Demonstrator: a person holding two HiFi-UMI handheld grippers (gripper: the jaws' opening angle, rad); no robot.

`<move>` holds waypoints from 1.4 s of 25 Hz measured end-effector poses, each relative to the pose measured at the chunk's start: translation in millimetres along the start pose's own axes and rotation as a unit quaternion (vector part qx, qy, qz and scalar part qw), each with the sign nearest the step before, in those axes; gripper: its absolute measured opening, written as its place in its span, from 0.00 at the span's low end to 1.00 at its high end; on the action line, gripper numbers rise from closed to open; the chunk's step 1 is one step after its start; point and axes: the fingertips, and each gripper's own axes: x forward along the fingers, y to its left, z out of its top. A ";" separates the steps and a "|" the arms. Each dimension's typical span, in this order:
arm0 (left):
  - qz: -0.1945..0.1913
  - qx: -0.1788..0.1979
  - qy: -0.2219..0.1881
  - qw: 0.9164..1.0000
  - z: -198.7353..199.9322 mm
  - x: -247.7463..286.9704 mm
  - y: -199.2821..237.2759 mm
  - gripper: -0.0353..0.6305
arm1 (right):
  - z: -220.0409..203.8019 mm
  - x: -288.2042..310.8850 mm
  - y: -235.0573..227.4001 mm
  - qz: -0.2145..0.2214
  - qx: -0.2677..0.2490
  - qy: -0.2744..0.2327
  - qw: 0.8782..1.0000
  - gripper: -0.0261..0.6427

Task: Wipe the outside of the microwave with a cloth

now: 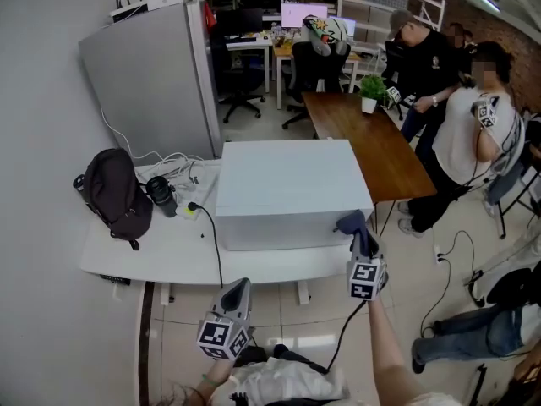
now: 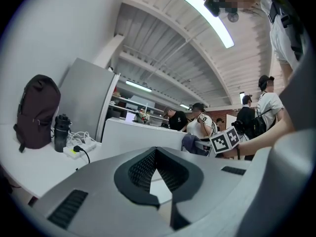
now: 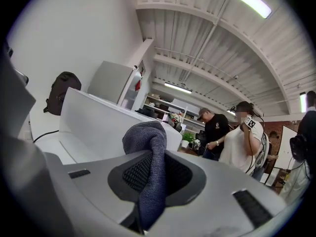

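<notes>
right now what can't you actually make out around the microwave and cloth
- Door and controls of the microwave: not distinguishable on the plain white faces in any view. Its far side is hidden behind itself in the head view.
- Whether the cloth touches the microwave: in the head view, the right tool covers that spot.
- Markings on the black bottle: too small in the head view.

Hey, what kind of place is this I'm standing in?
Probably an open-plan office or lab: a monitor on desks at the back, an office chair, a long wooden table.
</notes>
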 end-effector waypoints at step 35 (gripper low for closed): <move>0.058 -0.010 0.001 0.998 -4.0 -26.2 37.6 0.03 | 5.7 22.3 157.8 0.142 0.005 -0.022 0.990 0.15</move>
